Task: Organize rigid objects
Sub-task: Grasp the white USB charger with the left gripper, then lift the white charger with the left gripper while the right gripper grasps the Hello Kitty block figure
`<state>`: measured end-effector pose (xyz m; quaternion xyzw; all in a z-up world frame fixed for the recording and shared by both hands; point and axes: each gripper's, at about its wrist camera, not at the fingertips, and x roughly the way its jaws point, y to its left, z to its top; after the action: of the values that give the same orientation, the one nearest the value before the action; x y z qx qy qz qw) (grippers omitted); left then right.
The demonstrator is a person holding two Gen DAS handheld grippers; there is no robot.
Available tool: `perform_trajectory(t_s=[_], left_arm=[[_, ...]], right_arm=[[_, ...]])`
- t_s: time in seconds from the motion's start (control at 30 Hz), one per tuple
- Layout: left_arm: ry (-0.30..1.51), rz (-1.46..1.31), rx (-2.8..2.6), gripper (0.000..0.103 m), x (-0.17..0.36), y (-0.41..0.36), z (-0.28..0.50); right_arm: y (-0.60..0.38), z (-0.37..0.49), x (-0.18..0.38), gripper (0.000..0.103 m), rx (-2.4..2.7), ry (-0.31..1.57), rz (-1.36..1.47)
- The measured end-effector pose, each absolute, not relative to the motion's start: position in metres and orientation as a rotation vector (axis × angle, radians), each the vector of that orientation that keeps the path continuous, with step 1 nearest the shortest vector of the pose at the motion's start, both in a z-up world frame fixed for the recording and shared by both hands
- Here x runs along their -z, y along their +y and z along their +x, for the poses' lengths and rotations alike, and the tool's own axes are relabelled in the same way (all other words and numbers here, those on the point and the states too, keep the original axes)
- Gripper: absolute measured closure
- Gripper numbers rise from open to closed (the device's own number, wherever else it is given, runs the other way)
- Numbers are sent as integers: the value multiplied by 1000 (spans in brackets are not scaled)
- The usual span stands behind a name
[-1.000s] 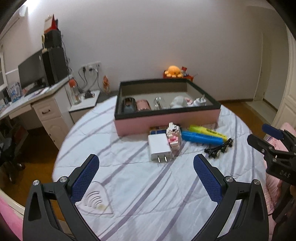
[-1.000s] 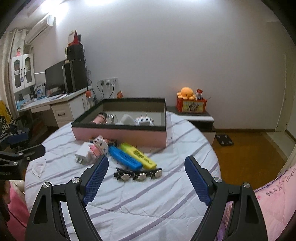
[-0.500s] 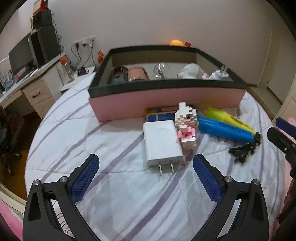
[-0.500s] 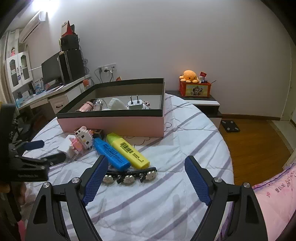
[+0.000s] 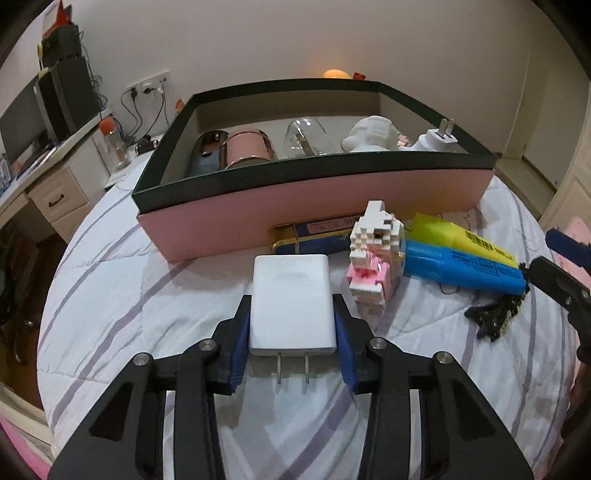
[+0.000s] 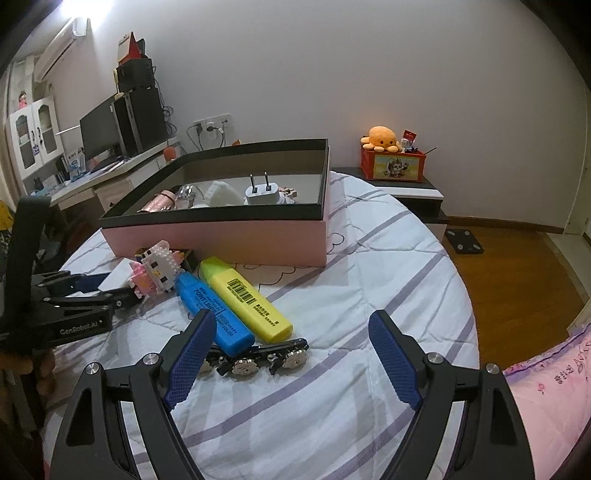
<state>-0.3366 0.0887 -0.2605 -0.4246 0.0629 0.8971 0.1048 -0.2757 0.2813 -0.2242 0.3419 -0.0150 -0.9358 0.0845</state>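
Round table [image 6: 388,280] under a white quilted cover with lilac stripes. Resting on it: pink box [image 5: 332,192] with a dark rim at the far side; white charger [image 5: 291,306] flat in front, prongs toward the camera; block figure [image 5: 373,254] just right of it; blue marker [image 6: 214,314] and yellow marker [image 6: 247,299] side by side (touching); black studded strip [image 6: 255,360] nearest.

Dim, warm indoor light, both views sharp.
A ceiling glare [image 6: 86,7] burns out top left (right wrist view); fisheye bends the wall [image 5: 295,33], corners go black, soft shadows underneath things.
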Motion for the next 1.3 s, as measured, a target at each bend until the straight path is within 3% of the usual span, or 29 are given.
perform_trajectory(t_s=[0.33, 0.63, 1.1, 1.13, 1.23, 1.3], left_arm=[[161, -1254, -2640, 62, 257, 59, -301], [65, -1267, -2690, 62, 257, 13, -288], [21, -1209, -2702, 62, 263, -2, -299], [17, -1204, -2704, 62, 263, -2, -299], [-3, -1200, -2698, 62, 262, -2, -300], [-21, -1206, -2694, 62, 261, -3, -301]], right_arm=[[253, -281, 218, 17, 2806, 37, 1022], [184, -298, 211, 17, 2695, 235, 1073], [150, -339, 238, 17, 2569, 151, 1168], [150, -339, 238, 19, 2564, 147, 1171], [151, -341, 239, 42, 2558, 149, 1178], [150, -340, 239, 42, 2555, 166, 1176]])
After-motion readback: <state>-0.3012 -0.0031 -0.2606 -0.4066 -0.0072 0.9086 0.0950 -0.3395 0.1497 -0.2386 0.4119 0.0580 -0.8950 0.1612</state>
